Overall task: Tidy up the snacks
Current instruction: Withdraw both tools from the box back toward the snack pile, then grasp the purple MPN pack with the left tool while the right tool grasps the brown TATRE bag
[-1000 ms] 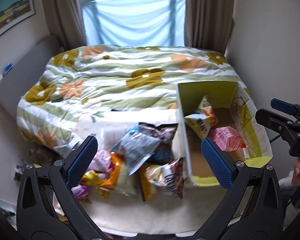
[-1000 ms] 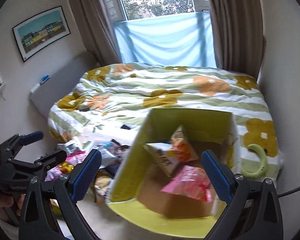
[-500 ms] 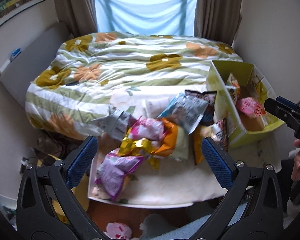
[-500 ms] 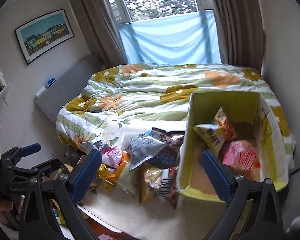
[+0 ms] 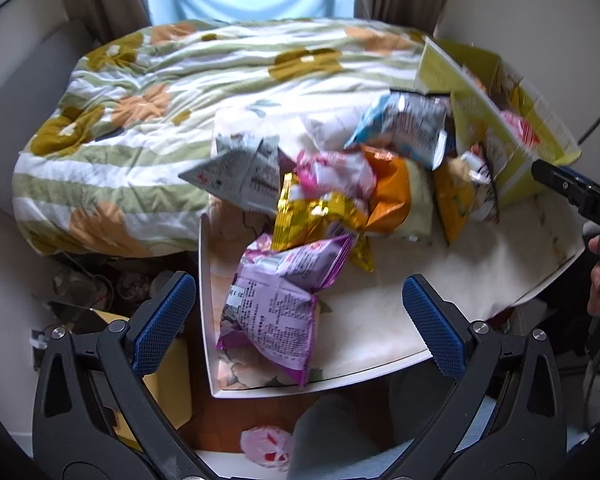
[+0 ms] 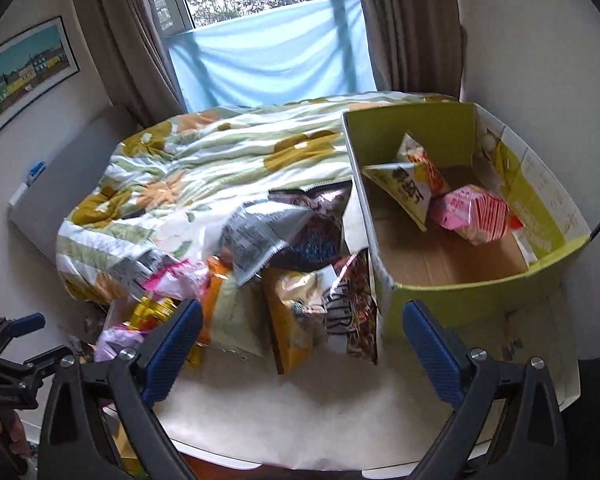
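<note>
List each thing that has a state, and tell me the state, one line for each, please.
left gripper: open, holds nothing
right gripper: open, holds nothing
box: open at the top, few packs inside
pink pack: in the box, lying down
purple pack: outside the box, lying on the table
snack pile: loose, left of the box
curtains: drawn open

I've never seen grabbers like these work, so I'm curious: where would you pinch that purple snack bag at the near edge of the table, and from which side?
Probably the purple bag by its puffed middle, coming straight down from above with the open left gripper. It lies flat and alone nearest that gripper, its far end tucked under the gold wrapper, so lift toward you.
</note>
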{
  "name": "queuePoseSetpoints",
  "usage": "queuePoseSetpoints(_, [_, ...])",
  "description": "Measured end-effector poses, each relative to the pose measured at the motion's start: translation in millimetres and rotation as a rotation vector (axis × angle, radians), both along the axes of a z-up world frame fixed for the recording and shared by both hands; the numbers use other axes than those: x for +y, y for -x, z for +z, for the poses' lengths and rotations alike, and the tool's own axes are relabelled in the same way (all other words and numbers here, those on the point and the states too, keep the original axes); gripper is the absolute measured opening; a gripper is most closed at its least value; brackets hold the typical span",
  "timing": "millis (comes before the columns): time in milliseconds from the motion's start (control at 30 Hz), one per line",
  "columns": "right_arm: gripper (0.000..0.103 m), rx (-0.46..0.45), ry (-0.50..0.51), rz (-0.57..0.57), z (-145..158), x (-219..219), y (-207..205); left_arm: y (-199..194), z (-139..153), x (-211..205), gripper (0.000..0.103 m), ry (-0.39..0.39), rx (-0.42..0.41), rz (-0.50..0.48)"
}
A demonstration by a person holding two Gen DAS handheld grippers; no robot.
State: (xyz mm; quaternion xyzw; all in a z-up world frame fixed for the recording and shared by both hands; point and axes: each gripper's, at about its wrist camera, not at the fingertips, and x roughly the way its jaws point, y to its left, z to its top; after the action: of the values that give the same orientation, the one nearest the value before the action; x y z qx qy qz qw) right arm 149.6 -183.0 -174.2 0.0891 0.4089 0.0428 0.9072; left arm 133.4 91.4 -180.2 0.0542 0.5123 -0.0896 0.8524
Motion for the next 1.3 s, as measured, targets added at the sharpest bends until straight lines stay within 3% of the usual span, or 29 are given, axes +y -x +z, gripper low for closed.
queuePoseSetpoints(400, [0.1, 0.113, -0.035, -0.006, -91, -5, -23, -27, -76, 0, 0.102, -0.07, 0.099, -0.007])
queuePoseSetpoints(933, [0.1, 0.164, -0.148, 0.018, -125, -13, -54, -48, -111, -4, 0.102, -0.112, 0.18, 0.002])
queuePoseSetpoints(1000, [0.1, 0.162, -0.17, 0.013, -126, -13, -56, -48, -114, -3, 0.099, -0.111, 0.185, 0.002])
queuePoseSetpoints(1067, [0.1, 0.153, -0.173, 0.016, -126, -12, -56, -49, -117, -1, 0.08, -0.112, 0.197, 0.003])
queuePoseSetpoints(1167, [0.099, 0.15, -0.161, 0.022, -126, -13, -57, -48, -121, 1, 0.074, -0.107, 0.207, 0.0])
queuePoseSetpoints(1300, [0.088, 0.153, -0.134, 0.015, -125, -7, -57, -46, -120, 2, 0.07, -0.103, 0.204, -0.01])
